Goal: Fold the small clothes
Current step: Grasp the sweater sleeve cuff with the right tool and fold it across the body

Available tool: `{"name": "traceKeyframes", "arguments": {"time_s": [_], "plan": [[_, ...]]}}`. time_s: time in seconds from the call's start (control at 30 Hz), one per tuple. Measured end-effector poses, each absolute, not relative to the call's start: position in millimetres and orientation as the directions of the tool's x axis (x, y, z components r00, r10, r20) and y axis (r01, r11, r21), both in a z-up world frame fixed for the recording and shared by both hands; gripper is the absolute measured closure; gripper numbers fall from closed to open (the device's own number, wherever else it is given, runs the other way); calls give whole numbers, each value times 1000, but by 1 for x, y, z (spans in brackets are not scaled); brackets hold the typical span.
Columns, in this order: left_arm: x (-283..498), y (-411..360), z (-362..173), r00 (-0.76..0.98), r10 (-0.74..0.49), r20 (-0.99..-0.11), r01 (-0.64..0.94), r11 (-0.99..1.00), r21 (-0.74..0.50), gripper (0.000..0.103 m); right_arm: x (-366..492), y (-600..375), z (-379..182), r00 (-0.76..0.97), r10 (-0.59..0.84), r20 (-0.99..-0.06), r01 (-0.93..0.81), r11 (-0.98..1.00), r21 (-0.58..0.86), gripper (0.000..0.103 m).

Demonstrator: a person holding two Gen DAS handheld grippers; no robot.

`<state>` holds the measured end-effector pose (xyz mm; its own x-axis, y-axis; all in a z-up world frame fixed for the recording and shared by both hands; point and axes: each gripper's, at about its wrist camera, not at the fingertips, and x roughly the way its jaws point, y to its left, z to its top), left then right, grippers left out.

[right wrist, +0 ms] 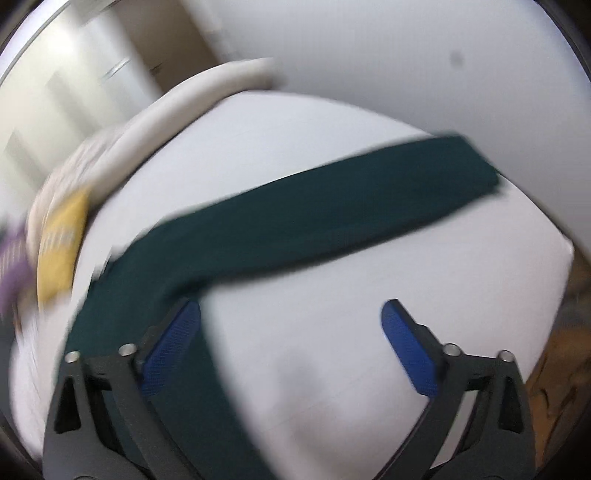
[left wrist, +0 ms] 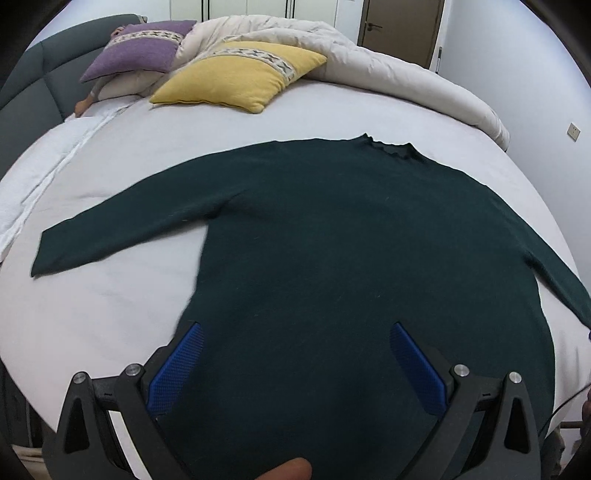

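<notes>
Item: dark green long-sleeved sweater point(left wrist: 351, 240), laid flat on the pale sheet of the bed point(left wrist: 110, 314), collar toward the far side, one sleeve stretched out to the left in the left wrist view, the other running off toward the right edge. Left gripper point(left wrist: 295, 365): above the lower body of the sweater, blue-padded fingers point(left wrist: 177, 369) spread wide, nothing clasped between them; whether the tips touch the cloth cannot be told. A fingertip of the person point(left wrist: 288, 469) shows at the bottom edge. Right gripper point(right wrist: 291, 343): jaws parted wide and empty, bare sheet between them (this view is heavily blurred); its left finger lies over the sweater's side, just below where the right sleeve point(right wrist: 332, 199) branches off and runs across the bed to the corner. Further items, far end of bed: yellow pillow point(left wrist: 240, 77), purple pillow point(left wrist: 140, 48), rumpled cream duvet point(left wrist: 369, 62), grey headboard point(left wrist: 33, 85), brown door point(left wrist: 402, 22).
</notes>
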<state>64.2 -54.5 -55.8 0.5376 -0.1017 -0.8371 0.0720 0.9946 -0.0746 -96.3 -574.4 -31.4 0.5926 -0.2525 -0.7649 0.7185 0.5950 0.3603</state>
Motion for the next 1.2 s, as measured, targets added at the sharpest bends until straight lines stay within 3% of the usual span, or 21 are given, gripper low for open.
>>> {"name": "traceKeyframes", "arguments": {"time_s": [0.17,0.3,0.43,0.5,0.57,0.63,0.8,0.97,1.1,1.2], "plan": [[82,-80,-60,545,-150,-825,119,988,-101,0,-127,-682,-73,616,-189,-764,768,361,530,30],[88,-105,-54,608,-175,-774,176,981,-84,0,-123,-716,-82,684,-183,-706,721,310,619,30],[104,-119,-63,518,-198,-832,219,971,-95,0,-111,-743,-92,731,-197,-653,682,247,689,34],[109,-112,-67,501,-235,-833,206,967,-149,0,-99,-753,-95,732,-197,-652,680,262,684,51],[111,-105,-70,500,-258,-827,211,962,-173,0,-83,-766,-95,710,-189,-679,702,276,657,81],[112,-97,-73,498,-278,-821,212,957,-196,0,-73,-771,-93,684,-201,-701,725,286,626,94],[120,-72,-75,498,-355,-791,173,935,-311,0,-8,-719,-40,671,-263,-693,715,477,511,96],[124,-48,-75,507,-404,-762,139,910,-390,8,123,-588,8,708,-196,-678,498,819,284,97],[125,-27,-79,509,-424,-749,105,894,-435,10,203,-467,5,717,-81,-692,266,950,164,97],[125,-9,-84,512,-431,-743,80,885,-459,10,245,-385,-26,662,30,-749,124,981,149,96]]}}
